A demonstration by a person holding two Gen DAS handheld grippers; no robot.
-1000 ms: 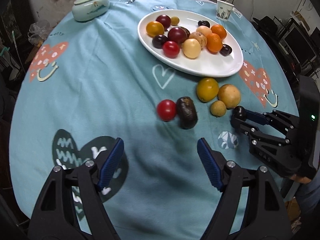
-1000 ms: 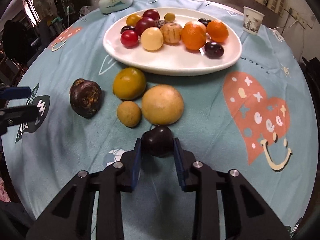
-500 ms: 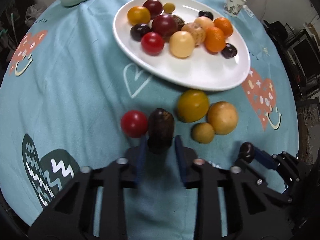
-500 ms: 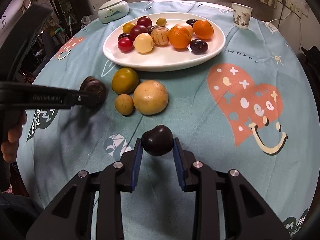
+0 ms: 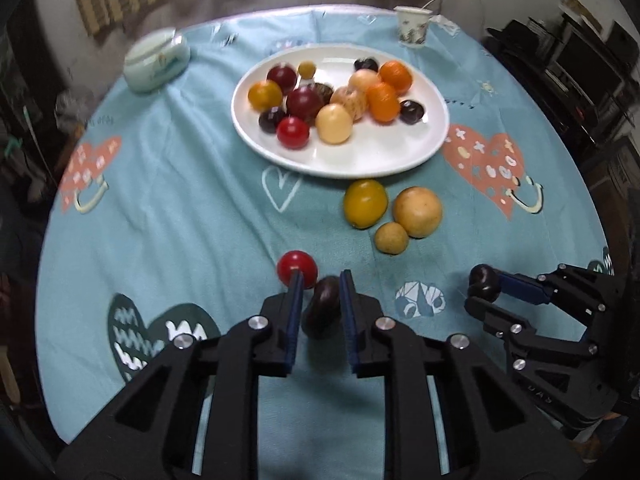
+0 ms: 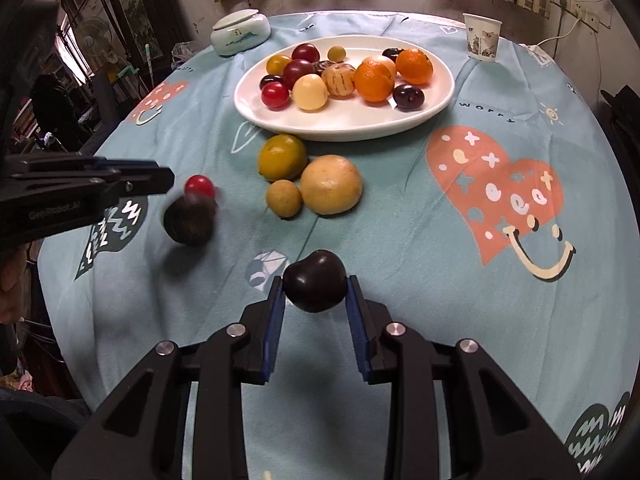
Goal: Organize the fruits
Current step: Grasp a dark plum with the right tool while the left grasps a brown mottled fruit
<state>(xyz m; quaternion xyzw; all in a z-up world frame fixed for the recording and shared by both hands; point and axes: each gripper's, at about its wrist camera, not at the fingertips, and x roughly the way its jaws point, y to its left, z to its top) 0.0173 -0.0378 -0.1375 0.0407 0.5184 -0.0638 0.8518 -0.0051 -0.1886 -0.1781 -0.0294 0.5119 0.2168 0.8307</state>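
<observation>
My left gripper (image 5: 320,284) is shut on a dark brown oblong fruit (image 5: 323,307) and holds it above the cloth; the fruit also shows in the right wrist view (image 6: 189,220). My right gripper (image 6: 315,286) is shut on a dark plum (image 6: 315,286), seen too in the left wrist view (image 5: 483,281). A white oval plate (image 5: 384,156) holds several fruits. On the cloth lie a red tomato (image 5: 297,267), a yellow-orange fruit (image 5: 365,202), a large tan fruit (image 5: 417,211) and a small tan fruit (image 5: 391,237).
A pale green lidded dish (image 5: 157,60) stands at the back left. A paper cup (image 5: 413,25) stands at the back right. The round table's cloth (image 5: 180,200) ends at edges all around, with dark furniture beyond.
My left gripper closed on the dark brown fruit and lifted it off the cloth, pulling back. My right gripper rose and drew back with the plum held.
</observation>
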